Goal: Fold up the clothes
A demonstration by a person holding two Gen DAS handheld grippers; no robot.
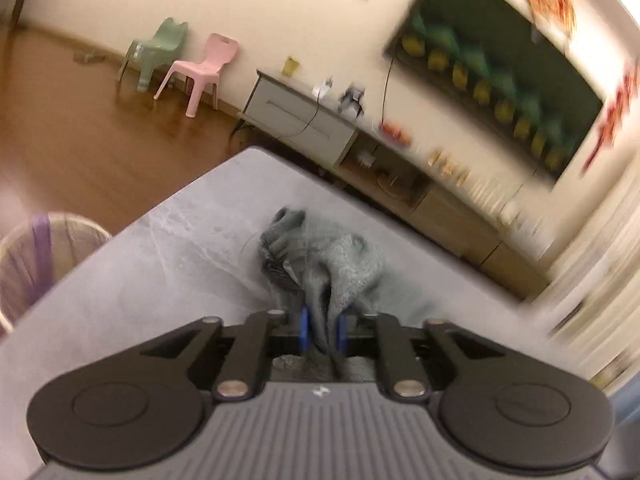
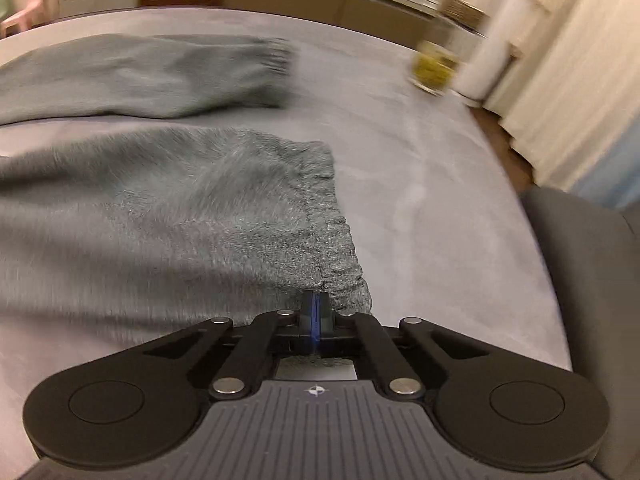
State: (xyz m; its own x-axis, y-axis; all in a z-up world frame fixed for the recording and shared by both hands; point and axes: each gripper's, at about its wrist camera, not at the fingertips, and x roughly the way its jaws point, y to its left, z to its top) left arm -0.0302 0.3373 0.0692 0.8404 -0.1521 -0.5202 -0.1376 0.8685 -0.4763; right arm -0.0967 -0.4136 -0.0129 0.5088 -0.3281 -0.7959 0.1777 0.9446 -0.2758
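- A grey marbled tabletop [image 1: 168, 240] stood in a room with a wooden floor; a pink chair [image 1: 204, 70] and a green chair [image 1: 158, 54] were against the pale wall, beside a low sideboard [image 1: 300, 116].
- A woven basket [image 1: 36, 260] sat on the floor just off the tabletop's left edge.
- A grey fleecy garment [image 2: 172, 216] lay on the tabletop, its two cuffed ends pointing right, the farther one [image 2: 276, 60] apart from the nearer.
- The left tongs [image 1: 323, 330] gripped a bunched fold of the same grey cloth, which hung between the blue pads [image 1: 304, 328].
- The right tongs [image 2: 316, 312] were closed, pads together, at the nearer cuff's corner; whether cloth was pinched between them could not be told.
- Both views were motion-blurred toward the edges.
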